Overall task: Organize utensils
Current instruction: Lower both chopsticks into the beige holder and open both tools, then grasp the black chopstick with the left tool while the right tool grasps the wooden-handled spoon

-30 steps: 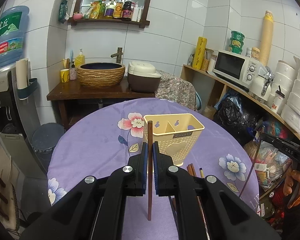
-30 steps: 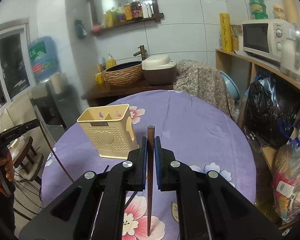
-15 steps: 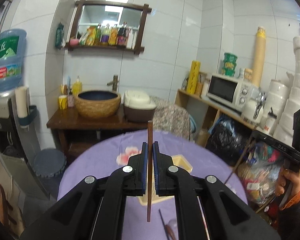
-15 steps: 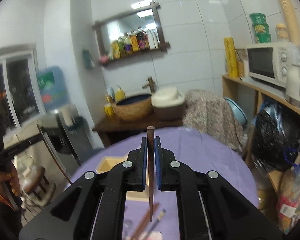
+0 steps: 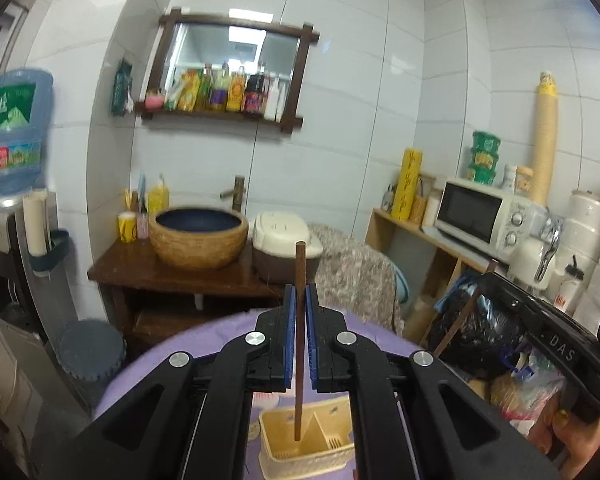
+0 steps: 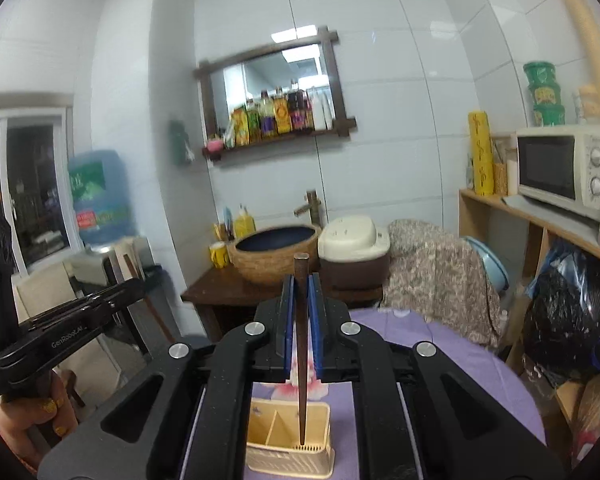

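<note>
above the holder (image 5: pixel 306 446), each gripper's jaws clamp an upright chopstick (image 5: pixel 299 320).

Your left wrist camera is sitting just behind the left gripper (image 5: pixel 299 300), looking along its fingers and slightly downward, toward the wall mirror (image 5: pixel 236 68). Your right wrist camera is riding the same way behind the right gripper (image 6: pixel 301 296), facing that mirror (image 6: pixel 274 92) from further right. Both views are sharing the mirror, the basin (image 5: pixel 198 236) below it, the microwave (image 5: pixel 486 216) to its right, and the cream utensil holder (image 5: pixel 304 446) close beneath the cameras. Each view is also catching the other gripper at its edge.
</note>
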A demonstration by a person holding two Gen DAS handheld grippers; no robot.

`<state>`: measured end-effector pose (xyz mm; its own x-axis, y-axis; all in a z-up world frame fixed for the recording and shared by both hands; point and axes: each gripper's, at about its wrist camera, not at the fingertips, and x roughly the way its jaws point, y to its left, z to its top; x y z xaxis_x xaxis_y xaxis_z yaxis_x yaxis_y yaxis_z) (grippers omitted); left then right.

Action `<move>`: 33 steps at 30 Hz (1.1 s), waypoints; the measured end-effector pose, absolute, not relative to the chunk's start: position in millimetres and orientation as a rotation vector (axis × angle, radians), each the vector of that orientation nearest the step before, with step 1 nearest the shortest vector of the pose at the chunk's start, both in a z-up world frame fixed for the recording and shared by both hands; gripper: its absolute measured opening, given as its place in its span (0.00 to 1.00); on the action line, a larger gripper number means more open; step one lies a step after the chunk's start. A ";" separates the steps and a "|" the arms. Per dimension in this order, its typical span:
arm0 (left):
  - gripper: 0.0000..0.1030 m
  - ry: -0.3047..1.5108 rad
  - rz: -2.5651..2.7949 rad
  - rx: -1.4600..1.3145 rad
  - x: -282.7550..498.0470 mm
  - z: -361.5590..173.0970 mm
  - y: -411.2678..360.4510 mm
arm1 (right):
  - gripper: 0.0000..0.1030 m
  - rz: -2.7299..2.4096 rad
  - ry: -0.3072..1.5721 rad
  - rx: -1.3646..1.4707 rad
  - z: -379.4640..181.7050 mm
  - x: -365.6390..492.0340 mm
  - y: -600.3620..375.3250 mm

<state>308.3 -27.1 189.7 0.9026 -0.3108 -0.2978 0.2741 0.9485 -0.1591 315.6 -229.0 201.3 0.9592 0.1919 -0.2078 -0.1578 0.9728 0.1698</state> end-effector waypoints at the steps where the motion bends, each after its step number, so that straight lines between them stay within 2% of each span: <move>1: 0.06 0.349 -0.302 -0.110 311.7 176.3 -29.1 | 0.08 0.178 0.243 0.149 191.4 318.8 -227.3; 8: 0.06 0.464 -0.290 -0.102 327.0 115.9 -27.4 | 0.08 0.181 0.354 0.158 135.5 337.6 -221.1; 17: 0.07 0.499 -0.295 -0.093 330.2 105.3 -26.3 | 0.09 0.176 0.391 0.161 123.9 341.8 -225.2; 19: 0.15 0.497 -0.299 -0.083 325.8 106.5 -25.9 | 0.11 0.174 0.389 0.163 123.3 338.8 -227.2; 20: 0.34 0.489 -0.295 -0.079 320.7 108.0 -24.1 | 0.14 0.175 0.390 0.168 123.3 336.3 -228.4; 21: 0.56 0.477 -0.293 -0.081 317.4 109.5 -24.5 | 0.24 0.175 0.386 0.177 123.0 332.6 -230.7; 22: 0.64 0.449 -0.287 -0.086 309.0 111.3 -21.1 | 0.42 0.173 0.379 0.180 123.3 328.7 -232.4; 23: 0.70 0.418 -0.280 -0.088 299.2 112.6 -17.7 | 0.52 0.162 0.361 0.175 123.6 321.1 -234.0; 24: 0.72 0.405 -0.279 -0.084 293.3 112.8 -16.5 | 0.67 0.149 0.341 0.160 124.0 313.5 -234.3; 26: 0.79 0.394 -0.277 -0.071 276.4 109.7 -11.9 | 0.72 0.121 0.320 0.120 123.6 299.1 -233.7; 27: 0.87 0.395 -0.275 -0.066 271.3 107.5 -11.0 | 0.79 0.115 0.321 0.105 122.4 292.7 -233.4; 28: 0.89 0.395 -0.273 -0.058 263.1 103.7 -8.5 | 0.86 0.116 0.326 0.098 120.6 286.7 -233.4; 30: 0.94 0.383 -0.254 -0.053 249.2 95.6 -2.7 | 0.90 0.129 0.328 0.106 113.4 270.8 -236.6; 33: 0.95 0.405 -0.233 -0.041 231.5 75.0 4.3 | 0.93 0.118 0.333 0.104 95.1 244.8 -239.3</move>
